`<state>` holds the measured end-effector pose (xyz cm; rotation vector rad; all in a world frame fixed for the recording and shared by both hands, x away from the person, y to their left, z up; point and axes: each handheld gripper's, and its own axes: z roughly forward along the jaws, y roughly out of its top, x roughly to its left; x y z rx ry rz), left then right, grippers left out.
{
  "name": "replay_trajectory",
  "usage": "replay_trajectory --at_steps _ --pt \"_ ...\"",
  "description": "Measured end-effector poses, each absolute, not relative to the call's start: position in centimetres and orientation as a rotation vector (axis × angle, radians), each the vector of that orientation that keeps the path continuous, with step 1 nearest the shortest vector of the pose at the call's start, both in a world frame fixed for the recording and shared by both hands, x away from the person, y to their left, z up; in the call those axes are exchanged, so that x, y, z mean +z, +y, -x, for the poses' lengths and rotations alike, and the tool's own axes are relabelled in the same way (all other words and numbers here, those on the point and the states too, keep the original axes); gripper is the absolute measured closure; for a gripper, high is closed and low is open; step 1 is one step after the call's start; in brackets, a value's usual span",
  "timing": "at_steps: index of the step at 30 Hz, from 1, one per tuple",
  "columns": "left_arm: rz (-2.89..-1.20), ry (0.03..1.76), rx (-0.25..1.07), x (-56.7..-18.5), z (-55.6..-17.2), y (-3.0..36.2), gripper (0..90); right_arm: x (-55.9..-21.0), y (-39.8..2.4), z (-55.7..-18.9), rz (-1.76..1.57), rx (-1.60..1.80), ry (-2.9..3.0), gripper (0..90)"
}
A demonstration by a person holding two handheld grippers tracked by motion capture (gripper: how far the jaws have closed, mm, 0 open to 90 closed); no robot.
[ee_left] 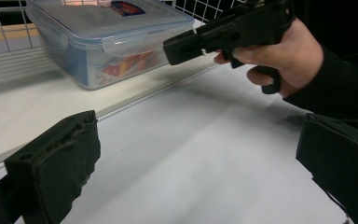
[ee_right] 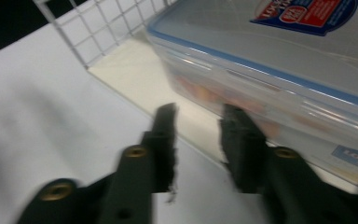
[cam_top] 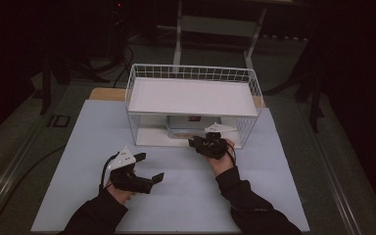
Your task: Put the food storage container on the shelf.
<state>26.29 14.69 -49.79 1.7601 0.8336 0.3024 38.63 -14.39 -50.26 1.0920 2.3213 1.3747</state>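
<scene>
Both claws stand released: left claw (cam_top: 151,167) well before the wire rack (cam_top: 254,88), right claw (ee_right: 198,123) just before the rack's clear, blue-rimmed box (ee_right: 279,60) holding orange contents.

Black tools (cam_top: 152,167) with grey three-cornered plates, brass screws, dark sleeves (cam_top: 247,203).

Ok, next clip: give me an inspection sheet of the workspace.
Surface: pale mat on the table, bare.
Job's things: clear lidded container on the lower shelf of a white wire rack.
Clutter: nothing seen.
Grippers: left gripper open over the mat; right gripper open at the container's front, nothing between the jaws.
Cables: a cable trails from the left gripper.
Surroundings: dark room, table legs behind.
</scene>
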Motion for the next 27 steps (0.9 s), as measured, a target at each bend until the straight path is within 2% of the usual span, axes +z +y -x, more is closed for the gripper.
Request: replay_trajectory --at_steps 2,6,9,13,27 --pt "-1.767 0.831 0.306 -49.8 -26.3 14.7 0.0 -50.0 -14.5 -38.2 -1.071 1.399 2.327 49.6" --pt "-1.763 0.827 0.309 -49.7 -26.2 14.6 0.0 -49.5 -14.7 -37.1 -1.053 1.44 2.328 36.9" --pt "-1.763 0.828 0.306 -49.7 -26.2 14.6 0.0 -48.9 -15.0 -36.3 -1.038 1.491 2.345 22.6" --pt "-1.768 0.817 0.307 -49.7 -26.1 14.5 0.0 -48.1 -15.5 -35.2 -0.997 1.528 2.34 13.9" --pt "-1.773 0.792 0.325 -49.2 -25.6 14.3 0.0 -47.6 -18.4 -31.6 -0.938 1.559 2.274 14.2"
